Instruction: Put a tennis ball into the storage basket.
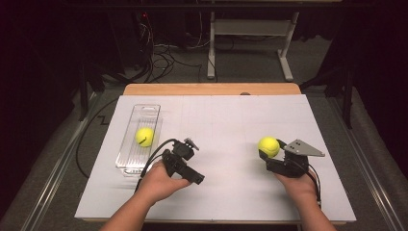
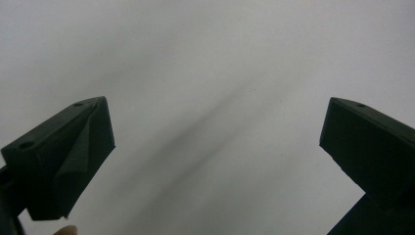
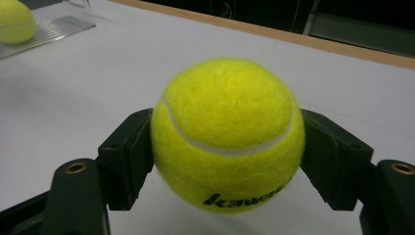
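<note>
Ball (image 3: pixel 227 134) sits clamped between my right gripper's (image 1: pixel 272 155) jaws, seemingly just above the white table (image 1: pixel 221 120). My left gripper (image 1: pixel 185 147) hangs spread wide, empty, beside the tray (image 1: pixel 144 113) holding another ball (image 1: pixel 144 136).

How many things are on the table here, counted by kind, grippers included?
Tennis balls: 2, one clamped in the right gripper as tennis ball, one lying in the tray as second tennis ball
Clear plastic tray: 1
Handheld grippers: 2, the right one and the left gripper, jaws apart over bare white table
Total: 5
</note>
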Tool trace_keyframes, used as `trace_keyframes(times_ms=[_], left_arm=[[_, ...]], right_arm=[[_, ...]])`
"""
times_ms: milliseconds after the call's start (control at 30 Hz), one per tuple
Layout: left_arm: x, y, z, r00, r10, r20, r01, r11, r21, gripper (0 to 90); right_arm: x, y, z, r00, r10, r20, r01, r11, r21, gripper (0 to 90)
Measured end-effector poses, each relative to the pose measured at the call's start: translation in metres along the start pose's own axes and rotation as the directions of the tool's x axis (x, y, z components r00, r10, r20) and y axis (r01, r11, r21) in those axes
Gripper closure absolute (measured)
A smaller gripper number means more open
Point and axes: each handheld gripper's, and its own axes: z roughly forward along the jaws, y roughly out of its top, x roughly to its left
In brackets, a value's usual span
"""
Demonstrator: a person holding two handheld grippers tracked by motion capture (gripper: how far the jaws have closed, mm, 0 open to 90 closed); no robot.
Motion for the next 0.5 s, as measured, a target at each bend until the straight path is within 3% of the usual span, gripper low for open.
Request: trace_keyframes(times_ms=[233,500], left_arm=[[0.004,-0.002,-0.004,1.0000,-0.007,0.001,0.007,0.9999,-0.011,0.6],[0.003,-0.002,-0.004,1.0000,-0.009,0.002,0.009,0.9999,-0.014,0.6]], right_arm=[[0.019,0.018,-0.003,0.9986,-0.043,-0.029,0.042,0.999,-0.031,27.5],[0.047,0.030,-0.001,0.9909,-0.087,-0.103,0.079,0.994,-0.075,27.5]])
